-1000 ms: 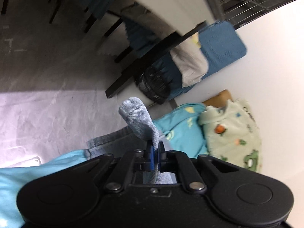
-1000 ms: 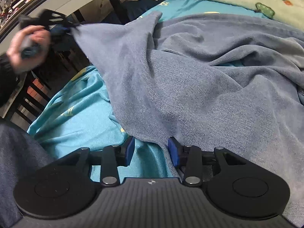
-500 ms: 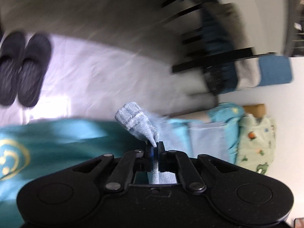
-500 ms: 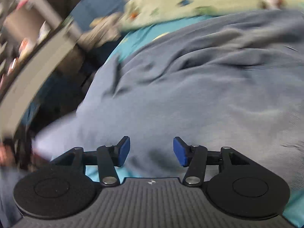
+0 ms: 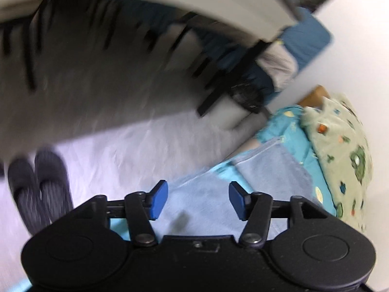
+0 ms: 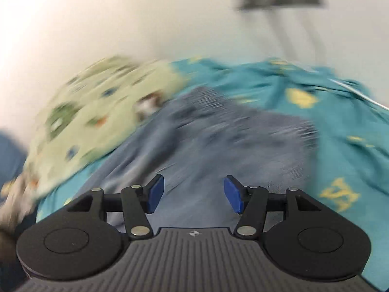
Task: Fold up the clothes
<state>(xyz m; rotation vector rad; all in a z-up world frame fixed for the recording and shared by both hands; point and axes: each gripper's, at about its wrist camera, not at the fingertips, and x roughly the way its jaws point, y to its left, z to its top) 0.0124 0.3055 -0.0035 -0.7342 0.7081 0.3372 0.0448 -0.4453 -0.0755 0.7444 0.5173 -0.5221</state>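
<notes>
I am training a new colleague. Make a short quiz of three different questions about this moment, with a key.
1. True or false: the left gripper clamps the denim garment.
2. The garment lies on: A) the floor B) the teal sheet C) a chair.
3. Fill in: beside the bed, on the floor, stand dark ____.

Key: 1 false, its jaws have just been opening, nothing between them; 2 B; 3 slippers.

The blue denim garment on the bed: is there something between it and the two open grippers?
Nothing visible. The blue denim garment lies on the teal patterned bedsheet directly beyond the right gripper and the left gripper. Both have just been opening, with nothing between their jaws. The green patterned blanket lies at the garment's side.
</notes>
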